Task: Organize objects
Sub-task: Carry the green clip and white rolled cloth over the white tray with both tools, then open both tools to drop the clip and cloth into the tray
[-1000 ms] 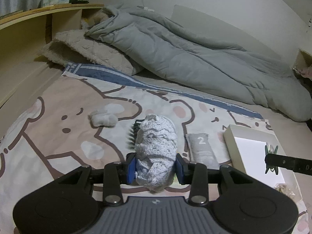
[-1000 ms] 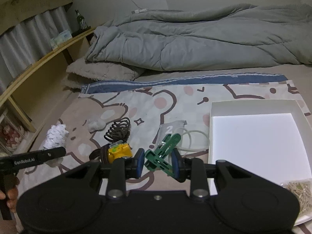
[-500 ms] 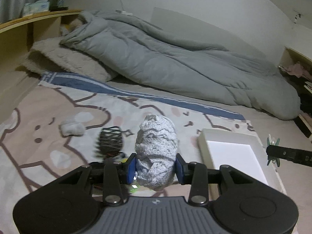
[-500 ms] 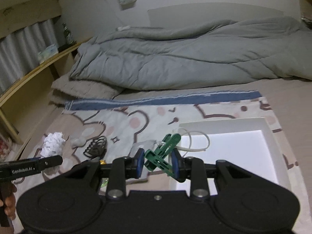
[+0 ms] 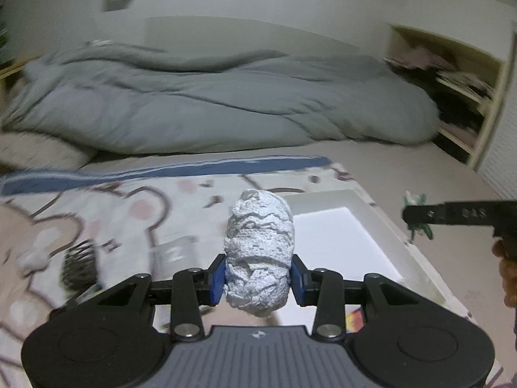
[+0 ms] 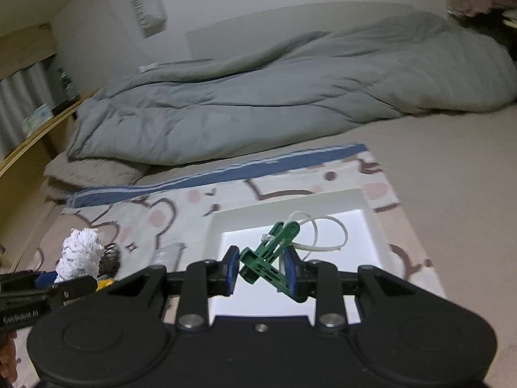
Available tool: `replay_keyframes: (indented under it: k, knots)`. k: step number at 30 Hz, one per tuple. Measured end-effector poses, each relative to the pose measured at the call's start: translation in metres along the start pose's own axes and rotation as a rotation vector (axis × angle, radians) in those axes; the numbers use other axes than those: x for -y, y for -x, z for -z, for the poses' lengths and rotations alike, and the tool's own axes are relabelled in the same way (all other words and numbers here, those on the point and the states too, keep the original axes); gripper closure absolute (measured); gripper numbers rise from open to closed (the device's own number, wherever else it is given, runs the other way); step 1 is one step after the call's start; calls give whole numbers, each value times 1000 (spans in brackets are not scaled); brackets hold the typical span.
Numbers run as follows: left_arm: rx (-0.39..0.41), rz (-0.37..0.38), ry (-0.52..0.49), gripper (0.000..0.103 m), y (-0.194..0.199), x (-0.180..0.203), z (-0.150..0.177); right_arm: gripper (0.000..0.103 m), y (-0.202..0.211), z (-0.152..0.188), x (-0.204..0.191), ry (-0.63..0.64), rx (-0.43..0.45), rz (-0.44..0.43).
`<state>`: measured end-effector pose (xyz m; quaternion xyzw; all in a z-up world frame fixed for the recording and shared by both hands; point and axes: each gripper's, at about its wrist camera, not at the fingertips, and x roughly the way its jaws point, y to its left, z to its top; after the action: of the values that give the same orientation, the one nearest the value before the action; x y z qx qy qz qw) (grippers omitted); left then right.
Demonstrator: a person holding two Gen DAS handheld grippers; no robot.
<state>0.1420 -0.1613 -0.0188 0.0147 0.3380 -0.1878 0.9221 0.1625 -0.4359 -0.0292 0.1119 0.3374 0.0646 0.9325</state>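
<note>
My left gripper is shut on a crumpled white paper wad, held above the bear-print sheet beside the white tray. My right gripper is shut on a green clothes peg, held over the white tray. A white cable tie loop shows just beyond the peg. The right gripper with the peg also shows in the left wrist view, and the paper wad shows in the right wrist view.
A grey duvet lies across the back of the bed. A black coiled wire item, a grey pouch and a yellow object lie on the sheet left of the tray. A shelf stands at the right.
Both grippers have swung right toward the tray, keeping hold of the paper wad and the peg. The right gripper now sits over the tray. The views are motion blurred.
</note>
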Motion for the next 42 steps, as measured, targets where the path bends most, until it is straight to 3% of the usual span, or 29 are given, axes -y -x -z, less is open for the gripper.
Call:
replay_keyframes:
  k: [9, 16, 23, 31, 35, 40, 42]
  knots:
    - [-20, 143, -248, 61, -62, 63, -15, 73, -13, 6, 57, -120, -25, 81]
    - [-73, 231, -438, 61, -106, 88, -17, 73, -33, 10, 82, -196, -62, 106]
    - [-121, 221, -714, 61, -144, 103, 6, 72, -62, 16, 87, -218, -148, 107]
    - [-196, 356, -842, 61, -172, 94, 36, 72, -95, 29, 89, -243, -282, 154]
    - [-223, 444, -828, 61, -182, 91, 42, 71, -101, 32, 86, -215, -293, 180]
    - [-259, 469, -808, 60, -192, 94, 44, 60, -107, 36, 84, -190, -320, 226]
    - [-281, 476, -784, 59, -195, 94, 42, 50, -108, 37, 85, -196, -328, 240]
